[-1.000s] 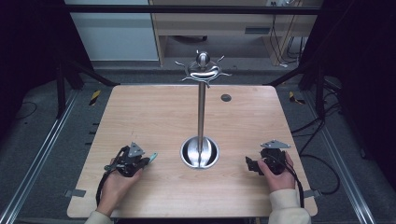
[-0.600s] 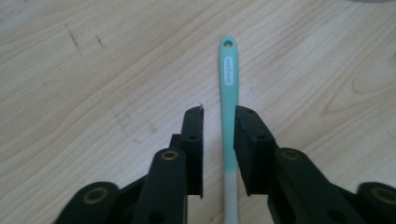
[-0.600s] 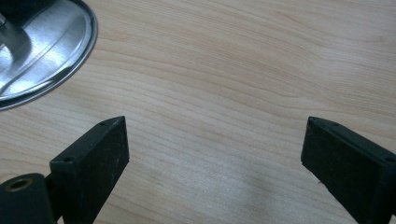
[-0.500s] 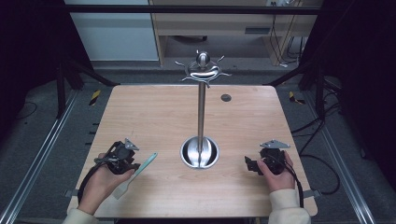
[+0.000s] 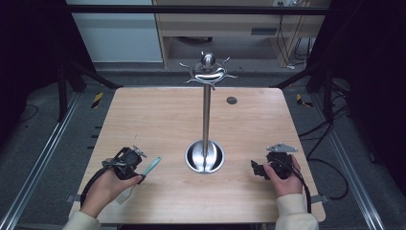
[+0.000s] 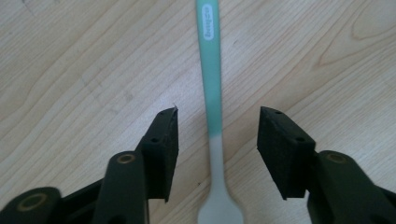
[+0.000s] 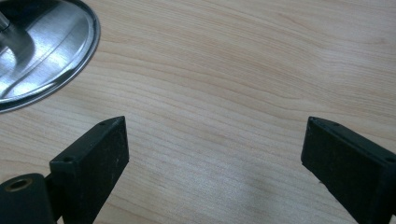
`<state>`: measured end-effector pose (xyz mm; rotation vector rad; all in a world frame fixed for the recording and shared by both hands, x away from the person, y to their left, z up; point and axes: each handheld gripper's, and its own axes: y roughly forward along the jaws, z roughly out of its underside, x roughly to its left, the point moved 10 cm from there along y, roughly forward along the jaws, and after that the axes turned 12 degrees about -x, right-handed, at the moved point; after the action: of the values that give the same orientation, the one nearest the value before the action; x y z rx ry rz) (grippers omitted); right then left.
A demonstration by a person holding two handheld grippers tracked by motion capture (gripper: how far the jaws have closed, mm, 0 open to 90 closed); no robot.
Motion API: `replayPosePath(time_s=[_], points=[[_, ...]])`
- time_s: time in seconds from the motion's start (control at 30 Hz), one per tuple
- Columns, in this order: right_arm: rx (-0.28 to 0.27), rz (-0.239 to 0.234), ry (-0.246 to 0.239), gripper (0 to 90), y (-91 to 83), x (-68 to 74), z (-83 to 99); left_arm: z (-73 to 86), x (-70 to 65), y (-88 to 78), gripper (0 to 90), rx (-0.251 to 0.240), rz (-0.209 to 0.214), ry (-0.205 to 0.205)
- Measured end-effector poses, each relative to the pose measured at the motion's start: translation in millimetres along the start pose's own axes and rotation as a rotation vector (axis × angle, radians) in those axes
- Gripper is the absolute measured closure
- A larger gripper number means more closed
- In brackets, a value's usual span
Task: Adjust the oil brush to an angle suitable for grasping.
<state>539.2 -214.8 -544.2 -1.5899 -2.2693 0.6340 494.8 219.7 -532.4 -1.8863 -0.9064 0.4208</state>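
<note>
Left gripper (image 6: 217, 135): jaws just opening, apart around the spatula (image 6: 211, 84), not pressing it
Spatula: flat on table (image 5: 158, 115)
Right gripper (image 7: 215, 158): released, empty, near stand (image 5: 205, 155)

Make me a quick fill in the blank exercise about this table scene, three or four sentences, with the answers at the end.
1. The spatula lies flat on the table, and its handle is teal and ____.
2. The left gripper has its jaws on either side of the spatula, not ____ it.
3. The metal stand rises from a round ____ near the table's middle.
4. The right gripper is open, with only bare ____ between its jaws.

Missing words: white; touching; base; table
</note>
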Motion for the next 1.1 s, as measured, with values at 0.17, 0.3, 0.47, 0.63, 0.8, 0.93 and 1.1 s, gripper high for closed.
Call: replayPosePath(time_s=[0.17,0.3,0.47,0.63,0.8,0.93,1.1], points=[[0.001,0.001,0.001,8.2,0.0,0.5,0.1,5.4,0.0,6.8,57.8,0.049,0.020,0.004],[0.001,-0.001,-0.001,8.2,0.1,0.9,0.0,8.4,-0.8,12.6,62.1,0.071,0.028,0.004],[0.001,-0.001,0.000,8.1,0.3,1.0,0.0,10.4,-3.4,18.0,65.0,0.089,0.038,0.002],[0.001,0.000,0.000,8.2,-0.1,0.8,-0.1,12.3,-2.5,18.9,68.4,0.101,0.041,-0.006],[0.001,0.000,0.000,8.2,0.0,0.8,0.0,14.8,-1.0,18.5,71.8,0.113,0.048,-0.011],[0.001,-0.002,-0.001,8.1,0.1,1.0,0.0,16.0,-0.8,19.4,75.4,0.118,0.054,-0.012],[0.002,-0.002,-0.001,8.2,0.1,1.0,0.0,15.4,-1.5,20.5,77.7,0.124,0.048,-0.005]])
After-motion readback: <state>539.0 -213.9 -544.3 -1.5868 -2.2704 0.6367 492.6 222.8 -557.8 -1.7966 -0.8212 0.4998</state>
